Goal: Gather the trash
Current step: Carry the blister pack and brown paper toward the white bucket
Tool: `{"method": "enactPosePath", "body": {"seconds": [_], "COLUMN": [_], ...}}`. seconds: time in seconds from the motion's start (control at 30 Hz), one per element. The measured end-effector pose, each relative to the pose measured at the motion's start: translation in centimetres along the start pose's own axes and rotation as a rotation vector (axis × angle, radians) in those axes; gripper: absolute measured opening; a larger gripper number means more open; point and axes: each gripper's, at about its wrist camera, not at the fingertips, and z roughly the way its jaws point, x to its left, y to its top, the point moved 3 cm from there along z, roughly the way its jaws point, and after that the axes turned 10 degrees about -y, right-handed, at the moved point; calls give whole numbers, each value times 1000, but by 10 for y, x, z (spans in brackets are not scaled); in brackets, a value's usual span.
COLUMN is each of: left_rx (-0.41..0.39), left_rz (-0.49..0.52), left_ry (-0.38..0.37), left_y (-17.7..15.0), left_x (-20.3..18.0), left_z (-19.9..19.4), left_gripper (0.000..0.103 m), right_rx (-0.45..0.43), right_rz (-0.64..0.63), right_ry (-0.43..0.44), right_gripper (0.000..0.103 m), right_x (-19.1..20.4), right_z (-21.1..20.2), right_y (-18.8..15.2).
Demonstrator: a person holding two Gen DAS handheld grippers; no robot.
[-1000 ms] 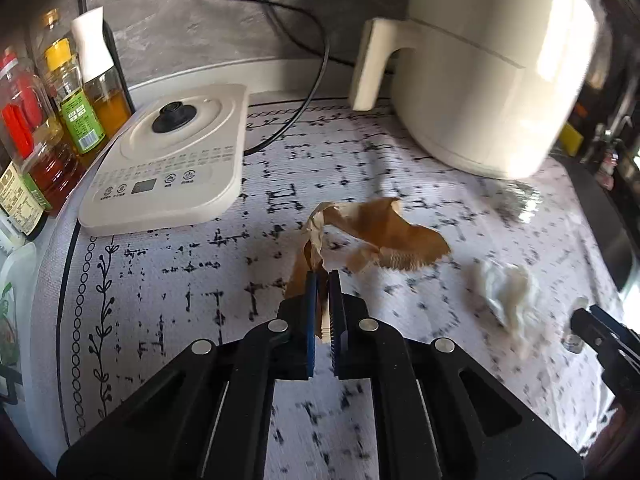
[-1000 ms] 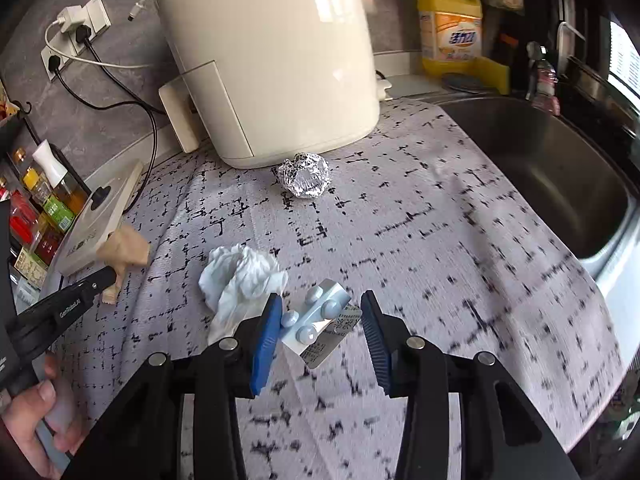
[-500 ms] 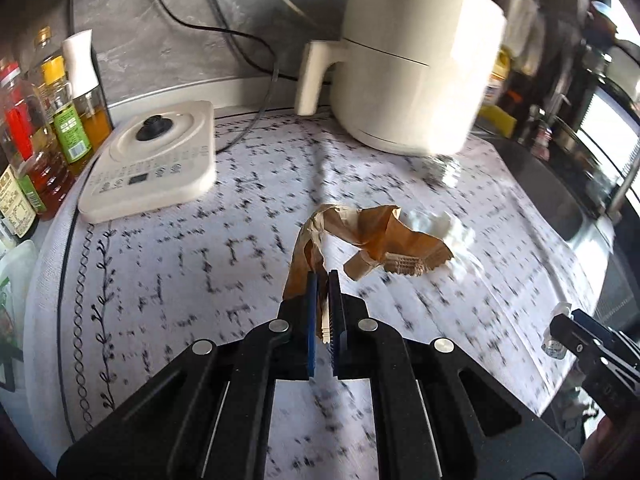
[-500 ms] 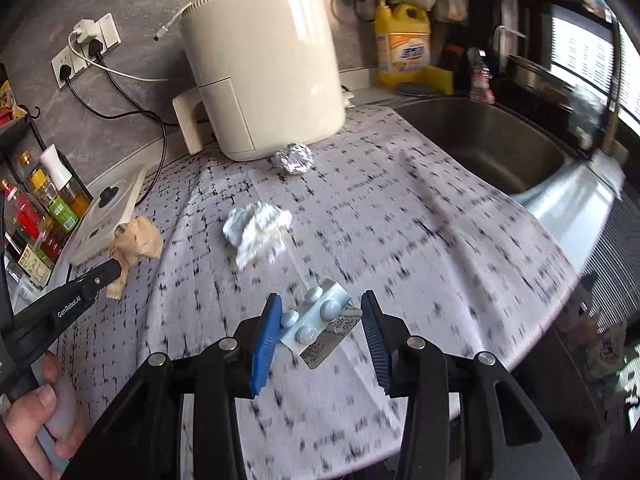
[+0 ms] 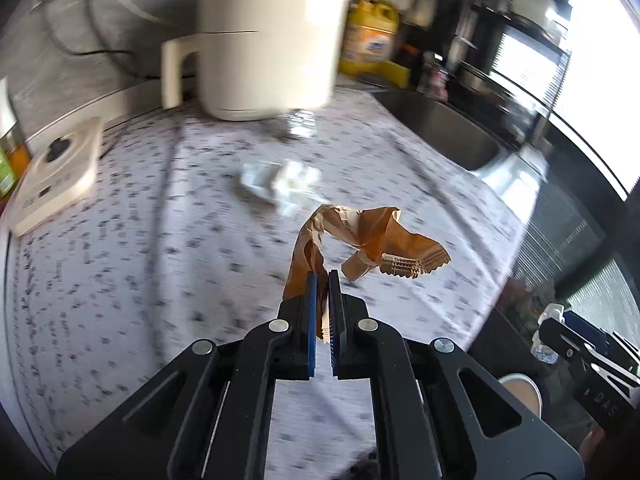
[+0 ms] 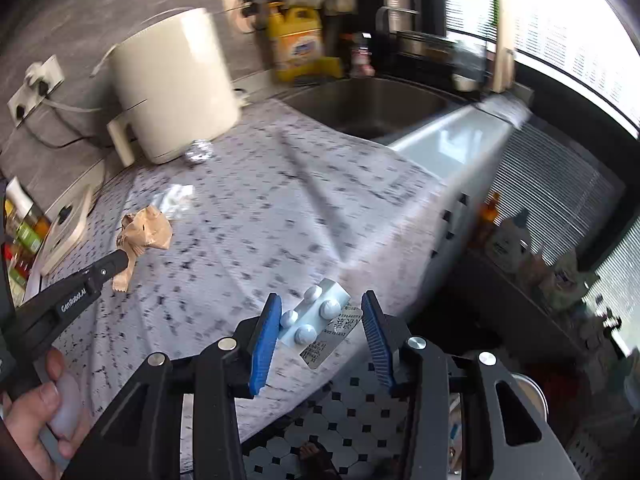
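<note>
My left gripper (image 5: pixel 323 280) is shut on a crumpled brown paper wrapper (image 5: pixel 360 236) and holds it above the patterned countertop (image 5: pixel 140 260). The wrapper also shows in the right wrist view (image 6: pixel 146 230), with the left gripper (image 6: pixel 116 262) below it. My right gripper (image 6: pixel 320 320) is shut on a pill blister pack (image 6: pixel 316 318), held over the counter's front edge. A crumpled white tissue (image 5: pixel 280 180) and a foil ball (image 6: pixel 198 152) lie on the counter.
A cream air fryer (image 6: pixel 172 84) stands at the back by wall sockets. A flat cream appliance (image 5: pixel 56 176) and bottles sit at the left. A sink (image 6: pixel 368 104) and yellow detergent jug (image 6: pixel 296 44) are at the right. Tiled floor (image 6: pixel 340 420) lies below the edge.
Both grippers have pulled back and swung right toward the counter's front edge, still holding the wrapper and the blister pack. The counter things look farther away.
</note>
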Motion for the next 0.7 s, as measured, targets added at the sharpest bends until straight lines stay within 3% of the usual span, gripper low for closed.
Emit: {"method": "enactPosePath", "body": {"seconds": [0.27, 0.4, 0.47, 0.7], "left_rx": [17, 50, 63, 134], "left_rz": [70, 75, 124, 164], "left_ry": [-69, -98, -110, -148], "left_y": [-28, -53, -68, -108], "left_x": [-87, -131, -156, -207], "left_z": [3, 0, -1, 10], "left_gripper": [6, 6, 6, 6], "right_rx": [11, 20, 25, 89], "right_rz": [73, 109, 133, 195], "right_ry": [-52, -81, -99, -125], "right_gripper": [41, 42, 42, 42], "right_x": [-84, -134, -158, -216], "right_z": [-19, -33, -36, -37], "right_y": [-27, -47, -58, -101]}}
